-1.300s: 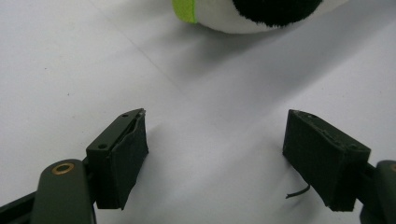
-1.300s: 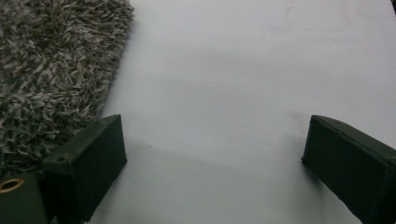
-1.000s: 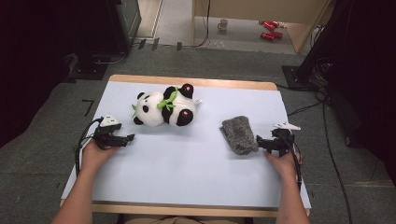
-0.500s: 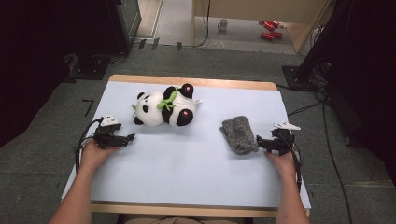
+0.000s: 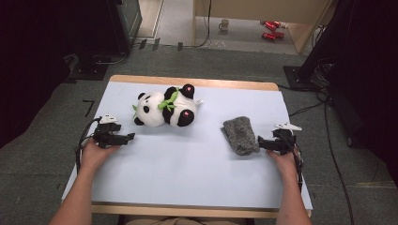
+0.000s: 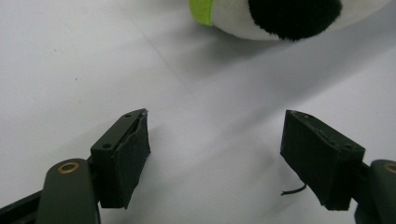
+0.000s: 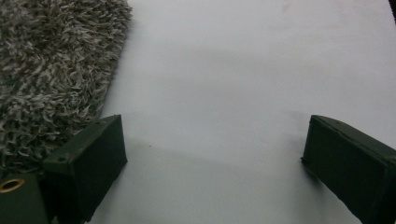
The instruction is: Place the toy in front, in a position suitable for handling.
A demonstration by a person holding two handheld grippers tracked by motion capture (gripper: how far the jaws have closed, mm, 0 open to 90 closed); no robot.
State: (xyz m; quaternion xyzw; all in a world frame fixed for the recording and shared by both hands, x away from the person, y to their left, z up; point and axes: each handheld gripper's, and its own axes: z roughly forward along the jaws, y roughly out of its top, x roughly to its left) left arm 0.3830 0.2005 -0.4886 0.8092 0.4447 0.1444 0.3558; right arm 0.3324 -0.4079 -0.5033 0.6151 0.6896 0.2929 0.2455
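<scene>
The left gripper (image 5: 127, 137) rests on the pale blue table cover (image 5: 187, 178) with jaws wide and empty, near the black-and-white plush panda with a green scarf (image 5: 165, 107). I judge the panda light and soft; its round body gives the best hold. The shaggy grey fabric piece (image 5: 240, 134) lies just beside the right gripper (image 5: 261, 143), also wide and empty. It looks limp, so pinch its near edge.

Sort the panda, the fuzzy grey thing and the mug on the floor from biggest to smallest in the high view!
1. Panda.
2. Fuzzy grey thing.
3. Mug, though it sits farther from the camera, which shrinks it.
</scene>
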